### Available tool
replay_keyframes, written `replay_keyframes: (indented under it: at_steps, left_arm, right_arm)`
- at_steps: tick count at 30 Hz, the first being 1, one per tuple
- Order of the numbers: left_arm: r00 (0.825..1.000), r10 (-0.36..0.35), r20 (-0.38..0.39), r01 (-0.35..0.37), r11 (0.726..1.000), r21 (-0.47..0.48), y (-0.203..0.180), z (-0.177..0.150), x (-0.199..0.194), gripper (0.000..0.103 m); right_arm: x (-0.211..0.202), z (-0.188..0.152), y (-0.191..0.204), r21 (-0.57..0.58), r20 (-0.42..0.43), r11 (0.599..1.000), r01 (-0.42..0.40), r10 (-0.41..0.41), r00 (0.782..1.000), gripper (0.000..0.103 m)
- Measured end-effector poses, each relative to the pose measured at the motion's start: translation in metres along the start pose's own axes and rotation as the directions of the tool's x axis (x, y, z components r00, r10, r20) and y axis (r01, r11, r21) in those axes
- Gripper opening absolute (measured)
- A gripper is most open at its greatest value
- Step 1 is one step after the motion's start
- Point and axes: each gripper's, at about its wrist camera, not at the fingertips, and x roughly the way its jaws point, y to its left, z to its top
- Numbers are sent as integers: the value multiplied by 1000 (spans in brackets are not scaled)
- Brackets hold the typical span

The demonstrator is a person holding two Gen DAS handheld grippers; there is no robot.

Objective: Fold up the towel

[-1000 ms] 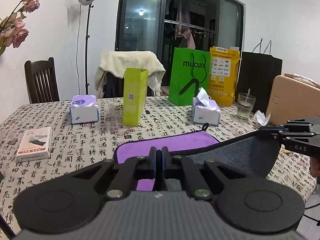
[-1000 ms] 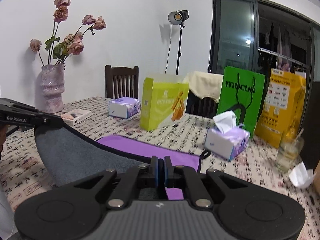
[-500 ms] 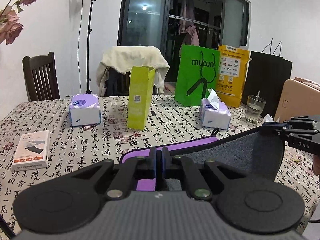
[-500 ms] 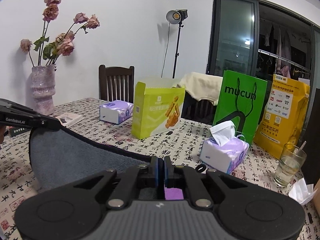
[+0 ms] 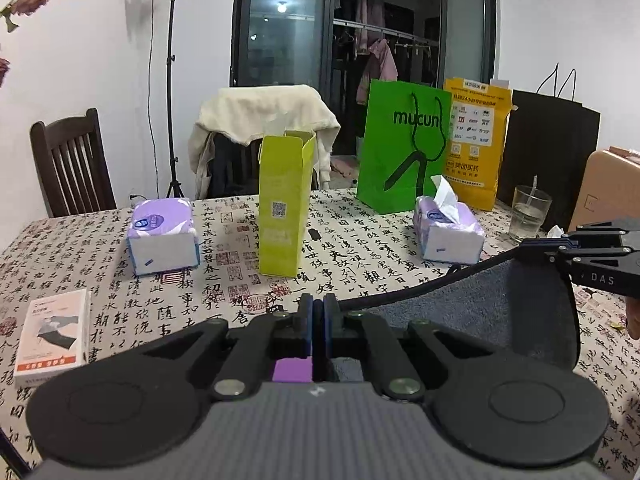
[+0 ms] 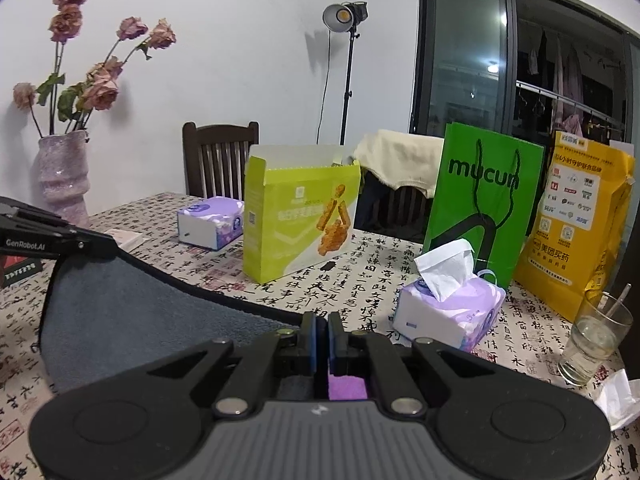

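Above the table's (image 5: 360,264) near edge, both grippers, left gripper (image 5: 319,320) and right gripper (image 6: 322,334), pinch the towel (image 6: 132,316) closed; keep its edge taut, probably level, carrying it across.

Count on the counter (image 5: 352,264): 1 towel (image 5: 500,312), grey one side, purple the other; 2 grippers, left gripper (image 5: 319,320) and right gripper (image 6: 322,336), both with jaws closed on the towel's edge. 2 purple tissue packs: a sealed tissue pack (image 5: 162,236) and an open tissue pack (image 5: 448,232) with a sheet sticking up. 1 lime-green snack box (image 5: 284,204), top flaps open. 3 paper bags: green "mucun" bag (image 5: 404,148), yellow bag (image 5: 476,140), black bag (image 5: 548,156). 1 drinking glass (image 6: 596,340), 1 small white box (image 5: 52,336), 1 vase of dried roses (image 6: 64,176). Behind: 2 chairs, a bare wooden chair (image 5: 72,164) and a cloth-draped chair (image 5: 256,140); 1 studio light on a stand (image 6: 346,16).
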Motion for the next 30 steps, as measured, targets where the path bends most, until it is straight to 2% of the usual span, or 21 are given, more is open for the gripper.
replay_keyframes:
  at_steps: [11,19,23,30]
  left_arm:
    - [997,-1,-81,-2,999,-36,25,9,65,6]
    - [975,45,-216,-59,996,-60,33,-3,117,6]
    - [968,47,-246,-68,995,-76,38,-9,129,6]
    - [963,33,-269,-64,992,-105,46,-12,135,9]
  right_arm:
    - [72,4,-21,65,-108,998,-19,26,994,5]
    - [126,-10,-36,140,-221,990,-21,52,974,6]
    - [144,-18,-40,184,-257,983,-24,72,964,6]
    - [155,-24,-44,199,-275,980,-8,64,959,8]
